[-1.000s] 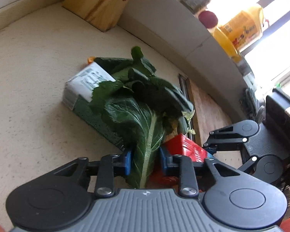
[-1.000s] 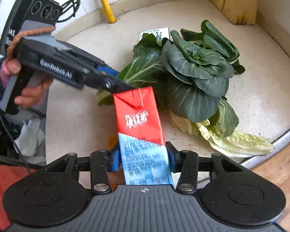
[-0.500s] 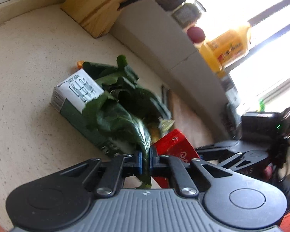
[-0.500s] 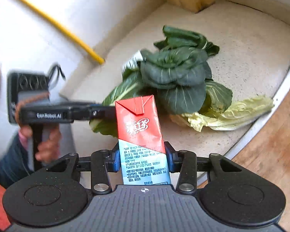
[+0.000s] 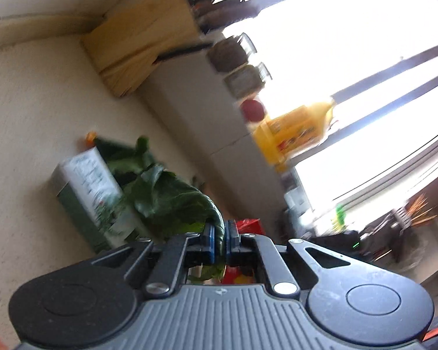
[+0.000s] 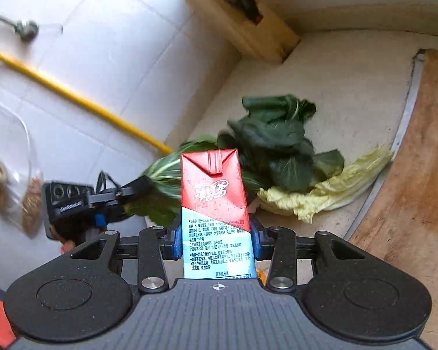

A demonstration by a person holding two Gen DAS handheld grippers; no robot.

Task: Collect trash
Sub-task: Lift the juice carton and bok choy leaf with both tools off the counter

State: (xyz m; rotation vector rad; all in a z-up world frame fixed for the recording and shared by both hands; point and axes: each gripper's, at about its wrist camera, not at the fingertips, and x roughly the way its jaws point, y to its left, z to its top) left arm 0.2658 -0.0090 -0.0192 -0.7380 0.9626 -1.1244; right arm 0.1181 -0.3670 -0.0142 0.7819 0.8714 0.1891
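Carton (image 6: pixel 216 201) clamped between right gripper (image 6: pixel 216 240) fingers

Left claw (image 5: pixel 219 240) pinched nearly closed; right claw (image 6: pixel 216 240) clamped wider.

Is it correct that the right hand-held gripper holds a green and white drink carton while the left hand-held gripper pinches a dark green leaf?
Not quite. The right hand-held gripper holds a red and light-blue drink carton, as the right wrist view shows. The left hand-held gripper does pinch a dark green leaf.
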